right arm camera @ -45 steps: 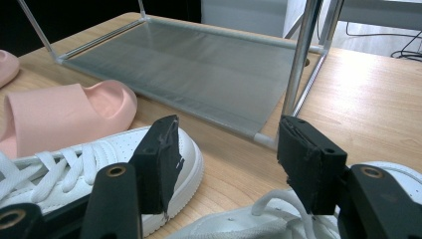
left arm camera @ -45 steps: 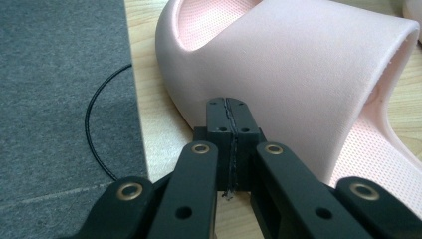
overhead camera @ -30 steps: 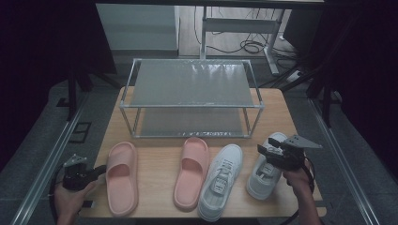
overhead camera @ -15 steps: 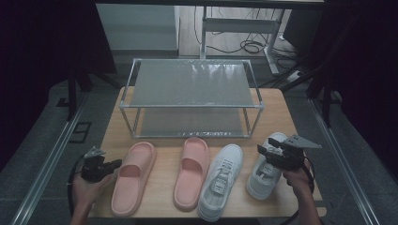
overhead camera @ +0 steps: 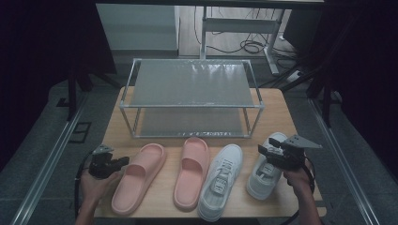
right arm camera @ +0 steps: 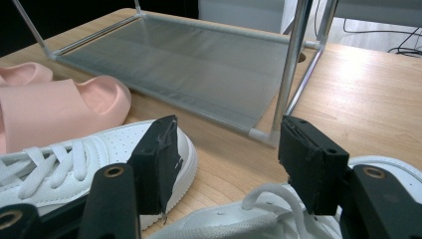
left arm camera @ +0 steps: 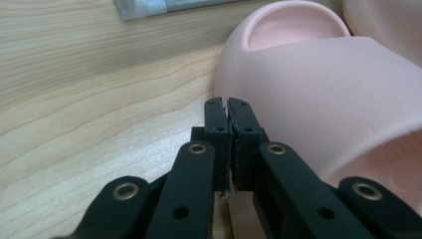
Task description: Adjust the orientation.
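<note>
Two pink slippers and two white sneakers lie in a row on the wooden table [overhead camera: 281,112]. My left gripper [overhead camera: 123,162] is shut with nothing between its jaws. Its tips [left arm camera: 230,105] point at the left side of the left pink slipper [overhead camera: 138,178] [left arm camera: 318,89], close against it. The slipper lies slanted, toe to the right. My right gripper [overhead camera: 266,154] [right arm camera: 226,144] is open wide just above the laces of the right white sneaker [overhead camera: 257,183] [right arm camera: 259,219], gripping nothing. The left white sneaker [overhead camera: 220,180] [right arm camera: 74,154] and right pink slipper [overhead camera: 192,171] [right arm camera: 59,109] lie between.
A two-shelf metal rack [overhead camera: 192,84] stands behind the shoes, both shelves bare; its lower shelf [right arm camera: 189,64] and a front post [right arm camera: 291,64] are near my right gripper. Dark floor and cables lie beyond the table.
My left gripper has moved right to the left pink slipper, which has shifted right and turned to a slant. The right gripper has kept still over its sneaker.
</note>
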